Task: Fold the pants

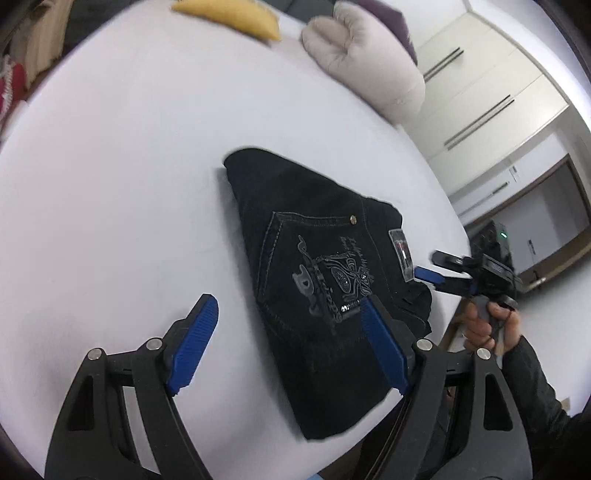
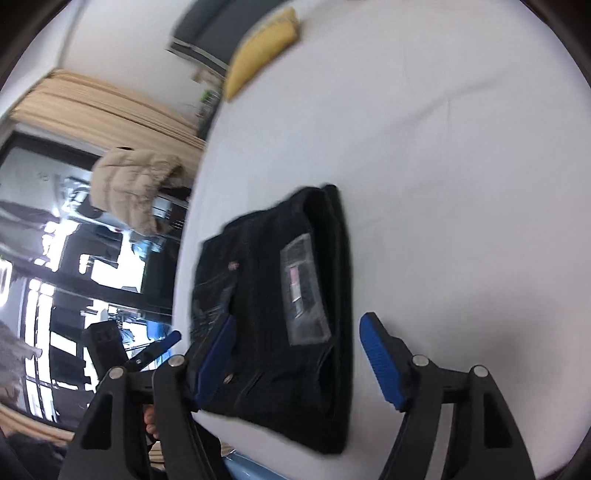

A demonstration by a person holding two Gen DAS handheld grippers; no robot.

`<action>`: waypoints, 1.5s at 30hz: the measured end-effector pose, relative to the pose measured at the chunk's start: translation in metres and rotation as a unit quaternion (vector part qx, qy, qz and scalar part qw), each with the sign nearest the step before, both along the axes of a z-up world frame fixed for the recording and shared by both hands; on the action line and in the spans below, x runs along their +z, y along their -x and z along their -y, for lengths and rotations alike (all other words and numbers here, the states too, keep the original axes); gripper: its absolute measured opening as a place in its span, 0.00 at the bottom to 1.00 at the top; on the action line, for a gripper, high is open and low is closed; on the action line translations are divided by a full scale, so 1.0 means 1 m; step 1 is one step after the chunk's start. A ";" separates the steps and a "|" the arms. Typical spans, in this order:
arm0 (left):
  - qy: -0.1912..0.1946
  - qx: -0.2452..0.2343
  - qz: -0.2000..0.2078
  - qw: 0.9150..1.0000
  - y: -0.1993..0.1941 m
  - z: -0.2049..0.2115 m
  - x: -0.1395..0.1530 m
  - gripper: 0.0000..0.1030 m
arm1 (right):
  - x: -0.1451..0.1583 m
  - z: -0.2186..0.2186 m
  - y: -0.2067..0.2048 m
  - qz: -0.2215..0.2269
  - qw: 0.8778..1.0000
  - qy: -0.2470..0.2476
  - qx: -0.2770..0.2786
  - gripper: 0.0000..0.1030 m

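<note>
The black pants (image 1: 314, 266) lie folded into a compact bundle on the white bed (image 1: 129, 184), back pocket with its printed crest facing up. My left gripper (image 1: 288, 347) is open above the bundle's near edge and holds nothing. The right gripper (image 1: 436, 267) shows in the left wrist view at the bundle's right edge, held in a hand. In the right wrist view the pants (image 2: 273, 302) lie between the spread blue pads of my right gripper (image 2: 299, 362), which is open and empty. The left gripper (image 2: 159, 347) appears at the bed's left edge.
A yellow pillow (image 1: 229, 16) and a beige pillow (image 1: 365, 62) lie at the far end of the bed. White wardrobe doors (image 1: 491, 92) stand to the right. A beige puffy jacket (image 2: 133, 184) hangs beyond the bed's left side near windows.
</note>
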State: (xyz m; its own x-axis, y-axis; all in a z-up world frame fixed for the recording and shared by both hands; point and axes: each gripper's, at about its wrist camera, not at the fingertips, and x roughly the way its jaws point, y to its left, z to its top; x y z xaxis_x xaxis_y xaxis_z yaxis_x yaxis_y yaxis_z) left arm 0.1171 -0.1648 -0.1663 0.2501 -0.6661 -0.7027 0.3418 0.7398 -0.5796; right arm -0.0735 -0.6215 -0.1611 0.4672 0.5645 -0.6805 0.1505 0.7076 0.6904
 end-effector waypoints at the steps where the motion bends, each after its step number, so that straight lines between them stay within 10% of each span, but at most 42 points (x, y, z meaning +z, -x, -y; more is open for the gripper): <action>1: 0.012 -0.010 -0.025 1.000 -0.010 0.006 -0.008 0.76 | -0.007 -0.002 -0.007 -0.010 1.000 -0.007 0.006 0.71; 9: 0.047 -0.016 -0.116 0.992 -0.047 0.031 -0.047 0.74 | -0.032 -0.017 -0.035 -0.019 0.999 -0.031 0.024 0.69; 13: 0.013 -0.019 -0.119 0.993 -0.054 0.043 -0.047 0.40 | -0.034 -0.031 -0.042 -0.024 0.999 -0.004 0.041 0.44; 20: -0.007 -0.028 -0.097 0.995 -0.051 0.050 -0.032 0.25 | -0.012 -0.046 -0.041 0.001 0.999 0.033 0.031 0.21; 33: -0.044 -0.005 -0.011 0.999 -0.128 0.005 0.036 0.23 | 0.046 -0.093 -0.133 0.070 0.996 0.034 0.049 0.19; 45: -0.067 0.016 -0.029 0.997 -0.218 -0.033 -0.018 0.24 | -0.013 -0.111 -0.238 0.023 0.999 -0.001 0.042 0.19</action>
State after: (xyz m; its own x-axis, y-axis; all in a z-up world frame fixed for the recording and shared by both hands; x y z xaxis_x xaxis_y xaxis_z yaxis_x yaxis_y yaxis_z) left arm 0.3355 -0.1317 -0.1845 0.2263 -0.5572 -0.7989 0.2850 0.8222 -0.4927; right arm 0.1643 -0.5108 -0.1738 0.4491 0.6045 -0.6579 0.0577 0.7152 0.6966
